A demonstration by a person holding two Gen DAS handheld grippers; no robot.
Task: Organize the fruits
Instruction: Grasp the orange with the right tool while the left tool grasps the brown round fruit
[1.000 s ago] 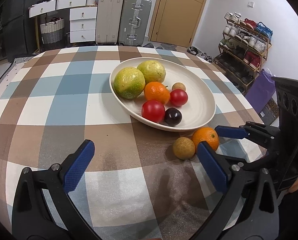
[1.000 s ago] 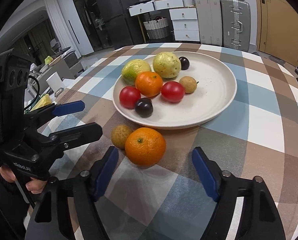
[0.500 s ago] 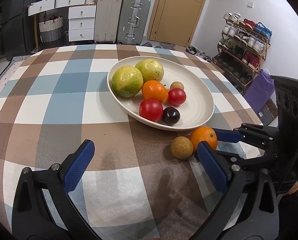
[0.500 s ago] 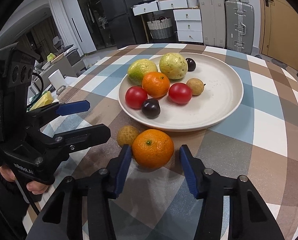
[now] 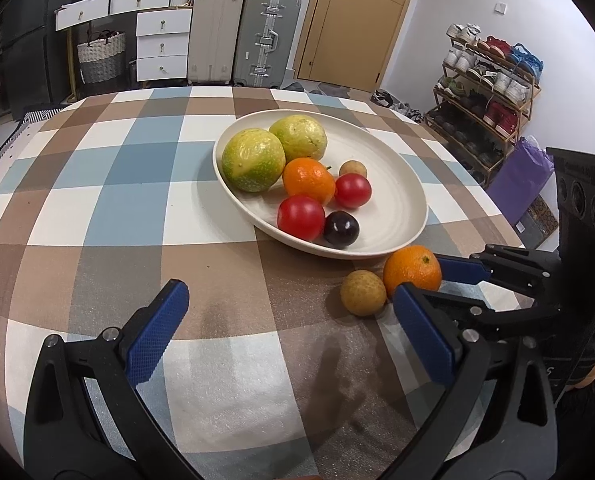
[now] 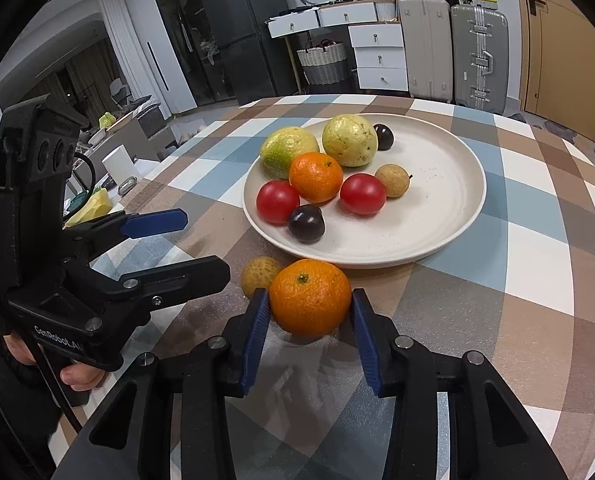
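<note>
Fruits are mostly gathered already, by my reckoning: the big pale plate (image 6: 453,216) just beyond my right claw (image 6: 309,316) carries two large yellow-green fruits (image 6: 349,140), an orange (image 6: 315,176), two red tomatoes (image 6: 361,194), two dark plums (image 6: 306,224) and one small tan fruit (image 6: 393,174). That part of the job looks done.

Two pieces are left off the plate, lying on the checked surface (image 6: 537,280) between my claw and the plate's near rim. The larger is the loose orange (image 6: 309,298), which sits squarely between my right claw's blue pads (image 6: 257,332). The jaws have just been closing on it and both pads now look pressed against its sides, so I judge I am pinching it, though it has not left the cloth. The smaller is a little tan fruit (image 6: 259,274), touching the orange's far left side, just ahead of my left pad and outside the grip.

My left claw (image 5: 289,332) hangs spread wide over bare cloth, nothing between its pads, with the tan fruit ahead and to its right.

What remains, as I see it: carry this orange onto the plate's open right side, then fetch the tan one.
</note>
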